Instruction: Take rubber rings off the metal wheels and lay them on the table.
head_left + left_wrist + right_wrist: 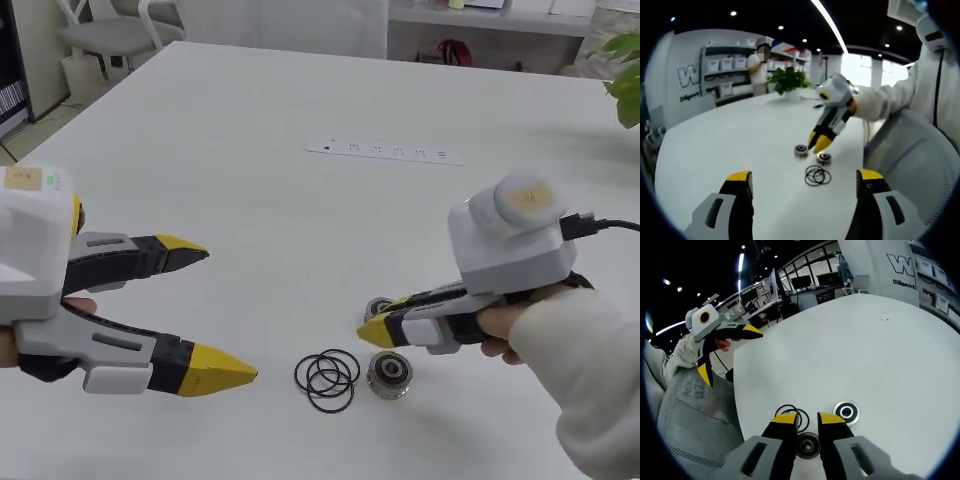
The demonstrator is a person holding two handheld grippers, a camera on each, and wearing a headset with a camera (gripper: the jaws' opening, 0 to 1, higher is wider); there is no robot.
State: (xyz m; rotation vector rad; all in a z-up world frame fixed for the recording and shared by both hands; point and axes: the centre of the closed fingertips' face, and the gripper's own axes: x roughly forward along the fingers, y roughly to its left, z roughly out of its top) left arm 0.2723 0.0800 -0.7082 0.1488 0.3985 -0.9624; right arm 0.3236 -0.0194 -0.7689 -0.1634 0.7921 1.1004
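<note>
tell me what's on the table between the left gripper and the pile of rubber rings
Nothing: in the head view the stretch of table from the left gripper to the rubber rings is bare.

**Right gripper view:** far ahead and to the right of my right hand-held gripper (802,419), a white wall (867,270) bears a large "W" (900,262) above "Diligent" (904,283). **Left gripper view:** the same lettering lies ahead-left of my left hand-held gripper (804,175); further letters unreadable.
</note>
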